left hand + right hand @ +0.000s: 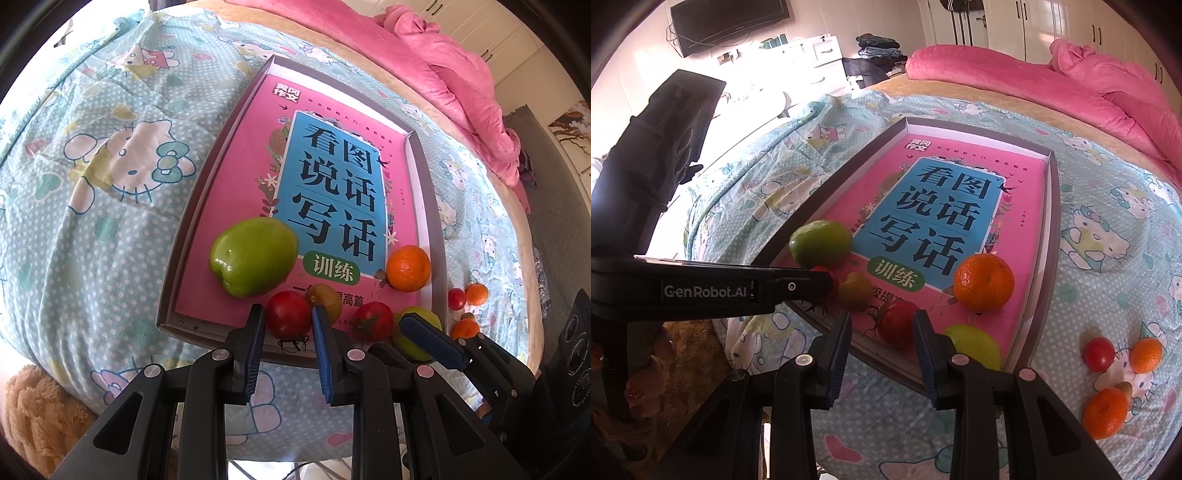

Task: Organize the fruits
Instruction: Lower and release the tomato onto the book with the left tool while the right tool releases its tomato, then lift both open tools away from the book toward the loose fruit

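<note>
Both claws sit at the near edge of the tray (1052,229), so the step in hand looks like setting tomatoes down among the fruit already gathered there. The left gripper (288,311) is clenched on a red tomato (286,323), round and glossy, its green stalk hanging over the near rim. The right gripper (882,316) straddles a second tomato (899,326) lying on the book (942,206) inside the tray; a sliver of pink shows beside one pad, so I cannot tell whether it grips or has let go.

Just beside them lie a small green fruit (975,345) and a yellowish one (855,288). Further in sit a big green fruit (255,254) and an orange (408,267).

The next move probably calls for freeing both tomatoes gently so they do not roll, then reaching to the right, where a small tomato (1100,353) and two small oranges (1146,355) wait on the bedspread (1108,184), outside the tray. Beyond lies a pink blanket (1089,92)
</note>
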Demonstrator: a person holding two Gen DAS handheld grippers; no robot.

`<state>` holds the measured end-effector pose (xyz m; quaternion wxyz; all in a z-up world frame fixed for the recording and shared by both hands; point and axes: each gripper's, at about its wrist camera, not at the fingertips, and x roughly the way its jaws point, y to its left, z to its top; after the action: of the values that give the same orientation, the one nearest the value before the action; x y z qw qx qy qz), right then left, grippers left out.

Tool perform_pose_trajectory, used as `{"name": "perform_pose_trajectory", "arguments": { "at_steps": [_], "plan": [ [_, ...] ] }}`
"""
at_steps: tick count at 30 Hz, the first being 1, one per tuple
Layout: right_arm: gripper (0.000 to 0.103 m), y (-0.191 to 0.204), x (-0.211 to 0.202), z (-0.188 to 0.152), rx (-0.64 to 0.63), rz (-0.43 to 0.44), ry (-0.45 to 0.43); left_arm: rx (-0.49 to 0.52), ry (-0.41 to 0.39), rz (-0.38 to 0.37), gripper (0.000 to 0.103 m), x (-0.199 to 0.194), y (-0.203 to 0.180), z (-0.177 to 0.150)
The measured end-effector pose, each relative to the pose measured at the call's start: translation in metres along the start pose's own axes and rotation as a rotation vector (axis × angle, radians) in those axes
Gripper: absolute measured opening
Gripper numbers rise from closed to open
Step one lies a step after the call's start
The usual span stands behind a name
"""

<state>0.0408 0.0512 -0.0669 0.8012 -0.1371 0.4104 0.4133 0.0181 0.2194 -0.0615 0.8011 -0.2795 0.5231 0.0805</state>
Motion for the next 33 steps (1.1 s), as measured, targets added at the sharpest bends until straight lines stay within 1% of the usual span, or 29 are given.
{"name": "perform_pose_trajectory", "arguments": {
  "at_steps": [15,17,19,20,25,26,28,30,33],
  "plan": [
    [0.035,0.000,-0.017,0.000,0.011,0.006,-0.033,0.016,-0.014,-0.015,0.027,-0.011,-0.009,-0.001],
    [0.035,-0.001,-0.018,0.000,0.017,0.005,-0.033,0.019,-0.015,-0.013,0.029,-0.013,-0.010,-0.001],
    [0.039,-0.003,-0.020,-0.001,0.027,0.003,-0.034,0.021,-0.018,-0.017,0.035,-0.015,-0.012,-0.002],
    [0.041,-0.003,-0.022,-0.001,0.030,0.004,-0.039,0.023,-0.020,-0.017,0.036,-0.016,-0.012,-0.001],
    [0.041,-0.007,-0.029,0.000,0.041,-0.002,-0.057,0.037,-0.032,-0.016,0.038,-0.022,-0.018,-0.002],
    [0.041,-0.008,-0.030,0.000,0.042,-0.003,-0.059,0.043,-0.035,-0.013,0.040,-0.023,-0.020,-0.002],
    [0.041,-0.010,-0.033,0.000,0.048,-0.006,-0.064,0.060,-0.044,-0.005,0.047,-0.026,-0.024,-0.002],
    [0.042,-0.012,-0.035,0.000,0.055,-0.005,-0.068,0.079,-0.054,-0.002,0.050,-0.030,-0.029,-0.003],
    [0.044,-0.015,-0.038,0.000,0.064,-0.007,-0.075,0.104,-0.066,0.002,0.051,-0.035,-0.036,-0.003]
  ]
}}
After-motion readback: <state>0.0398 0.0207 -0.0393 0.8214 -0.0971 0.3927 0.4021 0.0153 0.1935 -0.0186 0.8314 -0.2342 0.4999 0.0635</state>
